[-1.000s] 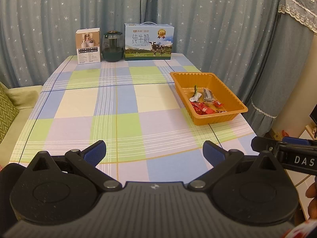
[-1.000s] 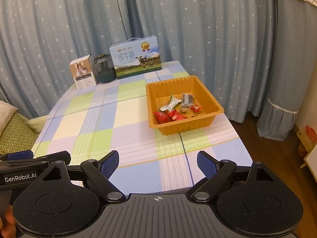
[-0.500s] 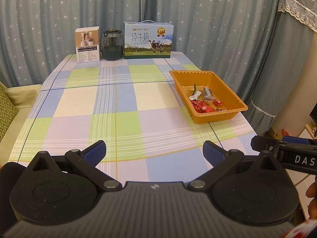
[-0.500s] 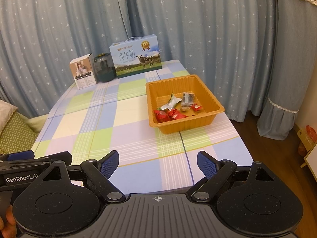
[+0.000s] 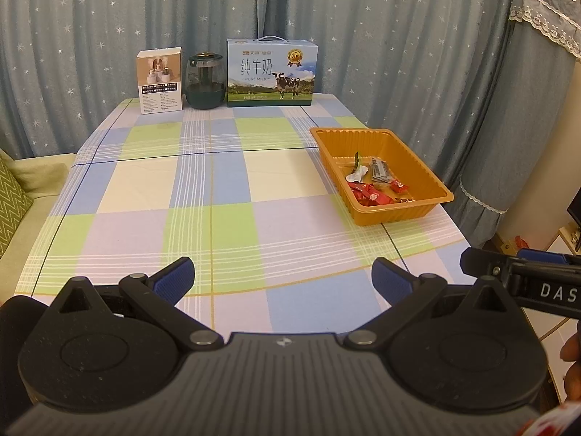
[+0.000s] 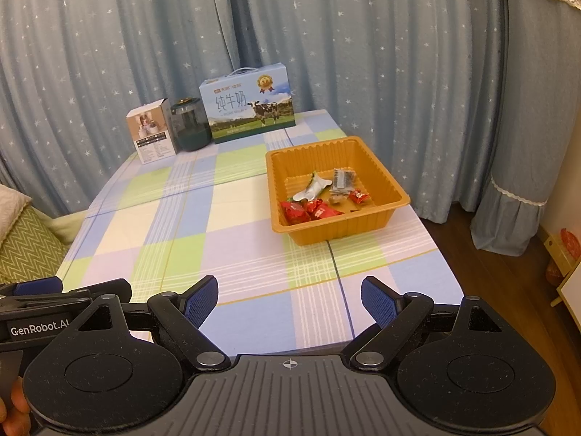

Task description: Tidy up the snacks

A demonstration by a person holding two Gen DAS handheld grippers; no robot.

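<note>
An orange plastic tray (image 5: 428, 176) (image 6: 388, 178) sits near the right edge of the checked table. Inside it lie several wrapped snacks: red packets (image 5: 368, 194) (image 6: 308, 210), a silver-white wrapper (image 5: 357, 173) (image 6: 314, 189) and a grey-brown packet (image 5: 379, 170) (image 6: 343, 178). My left gripper (image 5: 283, 281) hovers open over the table's near edge, nothing between its blue pads. My right gripper (image 6: 290, 299) is also open and empty, over the near edge, well short of the tray. Each gripper shows at the edge of the other's view.
At the table's far end stand a small white carton (image 5: 159, 80) (image 6: 150, 140), a dark glass jar (image 5: 204, 81) (image 6: 189, 125) and a blue milk box (image 5: 270, 72) (image 6: 250, 112). Starred blue curtains hang behind. A green-patterned cushion (image 5: 11, 200) lies to the left; wooden floor to the right.
</note>
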